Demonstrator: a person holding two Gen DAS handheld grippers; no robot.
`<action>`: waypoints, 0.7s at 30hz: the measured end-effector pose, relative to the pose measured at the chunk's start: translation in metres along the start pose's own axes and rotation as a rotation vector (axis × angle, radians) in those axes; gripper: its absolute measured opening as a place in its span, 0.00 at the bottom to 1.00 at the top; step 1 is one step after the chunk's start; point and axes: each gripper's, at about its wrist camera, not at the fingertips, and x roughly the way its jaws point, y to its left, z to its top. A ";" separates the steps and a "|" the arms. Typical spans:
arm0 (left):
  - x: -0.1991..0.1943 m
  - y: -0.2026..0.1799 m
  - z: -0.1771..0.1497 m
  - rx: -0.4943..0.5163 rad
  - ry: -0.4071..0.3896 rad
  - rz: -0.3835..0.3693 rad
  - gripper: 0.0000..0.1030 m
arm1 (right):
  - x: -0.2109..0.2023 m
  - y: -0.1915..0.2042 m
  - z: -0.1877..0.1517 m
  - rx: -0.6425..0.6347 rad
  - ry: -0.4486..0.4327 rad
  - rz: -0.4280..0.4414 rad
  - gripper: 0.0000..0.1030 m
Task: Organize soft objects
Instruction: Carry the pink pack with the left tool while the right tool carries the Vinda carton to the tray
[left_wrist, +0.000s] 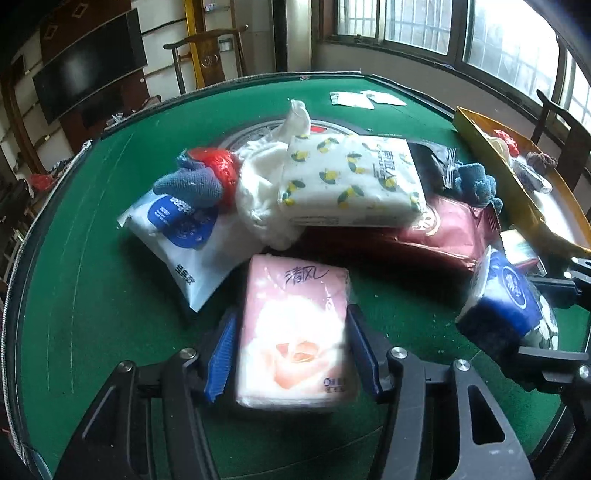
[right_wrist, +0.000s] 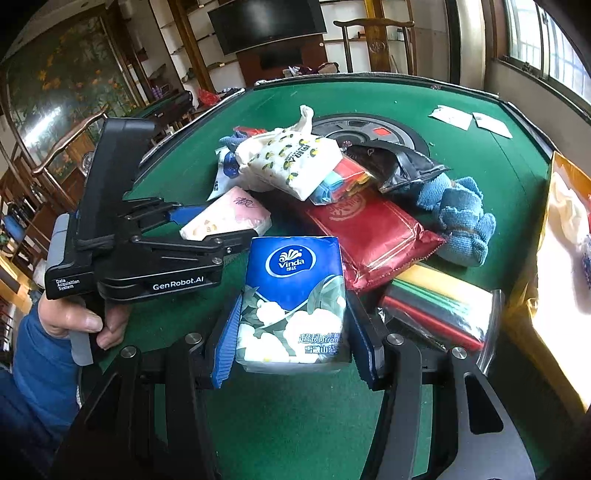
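My left gripper (left_wrist: 291, 350) is shut on a pink tissue pack (left_wrist: 295, 325), blue pads pressing both sides, just above the green table (left_wrist: 92, 295). In the right wrist view the same pink pack (right_wrist: 229, 216) shows in the left gripper (right_wrist: 218, 223), with a hand on its handle. My right gripper (right_wrist: 295, 343) is shut on a blue Vinda tissue pack (right_wrist: 295, 288), which is also at the right edge of the left wrist view (left_wrist: 506, 295). Behind both lies a pile with a lemon-print pack (left_wrist: 351, 177), a white and blue pouch (left_wrist: 184, 236) and a red pack (right_wrist: 373, 236).
A blue towel (right_wrist: 465, 221), a black bag (right_wrist: 399, 162) and a clear packet of coloured strips (right_wrist: 439, 306) lie at the pile's right. A yellow box (left_wrist: 517, 192) with items inside stands along the table's right edge. White papers (right_wrist: 472, 120) lie at the far side.
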 end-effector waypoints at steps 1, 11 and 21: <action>-0.001 0.002 0.000 -0.011 -0.005 -0.005 0.52 | 0.000 0.000 -0.001 0.001 0.000 0.000 0.51; -0.017 0.006 0.002 -0.048 -0.091 -0.045 0.50 | -0.004 -0.004 0.000 0.009 -0.014 -0.002 0.51; -0.047 -0.015 0.007 -0.021 -0.241 -0.123 0.50 | -0.029 -0.019 0.008 0.054 -0.087 -0.029 0.51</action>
